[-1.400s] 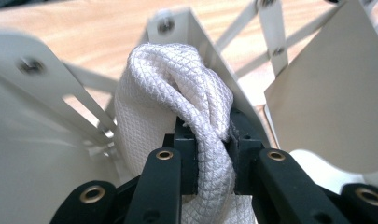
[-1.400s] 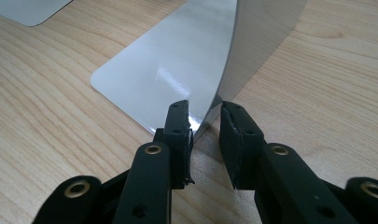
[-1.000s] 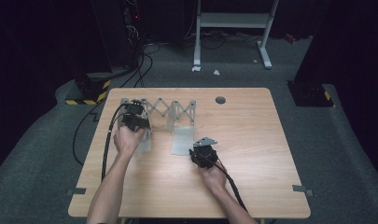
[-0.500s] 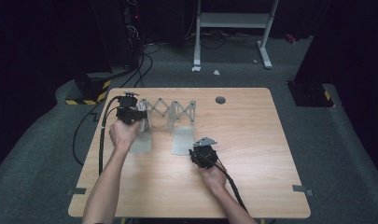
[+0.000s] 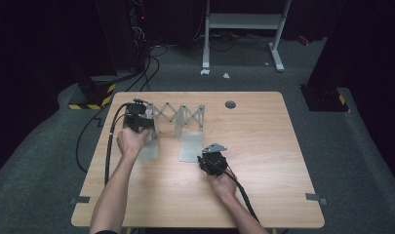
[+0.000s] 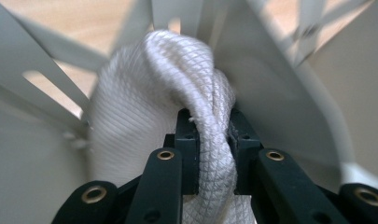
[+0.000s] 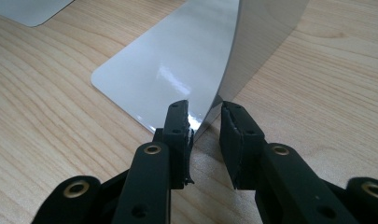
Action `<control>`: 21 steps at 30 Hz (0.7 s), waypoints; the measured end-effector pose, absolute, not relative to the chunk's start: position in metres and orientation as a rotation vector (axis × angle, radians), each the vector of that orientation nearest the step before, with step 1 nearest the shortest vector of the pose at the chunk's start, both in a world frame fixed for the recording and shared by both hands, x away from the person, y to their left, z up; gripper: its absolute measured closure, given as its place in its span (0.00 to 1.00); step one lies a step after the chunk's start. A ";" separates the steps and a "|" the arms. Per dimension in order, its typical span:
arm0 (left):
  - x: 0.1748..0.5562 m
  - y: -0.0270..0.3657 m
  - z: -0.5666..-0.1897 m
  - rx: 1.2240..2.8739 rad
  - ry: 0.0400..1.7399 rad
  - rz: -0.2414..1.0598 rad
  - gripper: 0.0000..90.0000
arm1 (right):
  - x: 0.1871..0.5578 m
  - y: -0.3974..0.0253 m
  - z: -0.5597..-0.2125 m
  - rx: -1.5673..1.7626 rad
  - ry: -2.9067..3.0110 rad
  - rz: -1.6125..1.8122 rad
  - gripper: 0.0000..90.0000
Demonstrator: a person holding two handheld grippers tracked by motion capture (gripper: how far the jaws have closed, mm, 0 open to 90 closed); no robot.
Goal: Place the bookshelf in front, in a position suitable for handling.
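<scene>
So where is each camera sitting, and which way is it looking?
High view: sits above the person's side, looks forward and down on the table; forearms, left gripper, right gripper show.
Left gripper view: rides the left gripper, looks along its jaws, shut on a white cloth.
Right gripper view: rides the right gripper, looks down at a metal plate.
High and right gripper views share that plate.

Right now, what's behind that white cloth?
Behind the cloth, pinched in the left tool, grey rack bars cross over wooden table. The cloth hides the rest.

Dark room, grey carpet (image 5: 351,146), prob.
</scene>
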State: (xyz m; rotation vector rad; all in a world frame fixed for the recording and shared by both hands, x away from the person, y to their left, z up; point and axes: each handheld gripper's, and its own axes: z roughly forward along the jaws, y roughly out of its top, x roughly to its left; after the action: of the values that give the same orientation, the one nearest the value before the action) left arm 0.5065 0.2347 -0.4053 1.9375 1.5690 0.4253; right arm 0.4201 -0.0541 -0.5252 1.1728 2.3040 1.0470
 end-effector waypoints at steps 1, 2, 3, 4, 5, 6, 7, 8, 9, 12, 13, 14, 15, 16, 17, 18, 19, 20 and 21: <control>0.505 0.236 -0.399 1.916 1.562 0.435 0.86 | 0.420 -0.054 -0.525 1.172 2.304 1.049 0.81; 0.505 0.238 -0.392 1.904 1.549 0.451 0.86 | 0.420 -0.054 -0.525 1.176 2.304 1.050 0.81; 0.504 0.238 -0.387 1.897 1.538 0.468 0.86 | 0.420 -0.054 -0.525 1.178 2.303 1.050 0.81; 0.503 0.239 -0.383 1.892 1.531 0.478 0.86 | 0.420 -0.054 -0.525 1.177 2.303 1.050 0.81; 0.503 0.239 -0.381 1.894 1.532 0.484 0.86 | 0.420 -0.054 -0.525 1.178 2.303 1.050 0.81; 0.504 0.239 -0.382 1.901 1.531 0.485 0.86 | 0.420 -0.054 -0.525 1.177 2.303 1.050 0.81; 0.504 0.238 -0.384 1.904 1.532 0.485 0.86 | 0.420 -0.054 -0.525 1.175 2.304 1.049 0.81; 0.504 0.237 -0.388 1.907 1.536 0.477 0.86 | 0.420 -0.054 -0.525 1.177 2.304 1.048 0.81; 0.503 0.235 -0.392 1.915 1.539 0.471 0.86 | 0.420 -0.054 -0.525 1.172 2.305 1.048 0.81; 0.502 0.230 -0.409 1.946 1.546 0.442 0.86 | 0.420 -0.054 -0.525 1.172 2.308 1.048 0.80; 0.501 0.229 -0.415 1.951 1.548 0.429 0.86 | 0.420 -0.054 -0.525 1.169 2.307 1.047 0.80; 0.500 0.228 -0.420 1.963 1.549 0.418 0.86 | 0.420 -0.054 -0.525 1.168 2.306 1.049 0.80; 0.499 0.227 -0.425 1.970 1.554 0.410 0.86 | 0.420 -0.054 -0.525 1.172 2.306 1.050 0.80; 0.498 0.226 -0.430 1.981 1.555 0.404 0.86 | 0.420 -0.054 -0.525 1.174 2.306 1.050 0.80; 0.497 0.225 -0.435 1.996 1.559 0.397 0.86 | 0.420 -0.054 -0.525 1.170 2.306 1.050 0.80; 0.496 0.224 -0.440 2.015 1.561 0.393 0.86 | 0.420 -0.054 -0.525 1.175 2.305 1.050 0.80; 0.495 0.222 -0.444 2.033 1.561 0.392 0.86 | 0.420 -0.054 -0.525 1.174 2.305 1.050 0.80; 0.494 0.221 -0.448 2.037 1.559 0.389 0.86 | 0.420 -0.054 -0.525 1.175 2.306 1.050 0.80; 0.493 0.221 -0.452 2.035 1.562 0.373 0.86 | 0.420 -0.054 -0.525 1.171 2.305 1.050 0.80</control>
State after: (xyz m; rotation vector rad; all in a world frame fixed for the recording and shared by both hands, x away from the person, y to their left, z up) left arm 0.4928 0.2210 -0.4524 2.0347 1.5615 0.3735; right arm 0.4201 -0.0542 -0.5253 1.1707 2.3052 1.0497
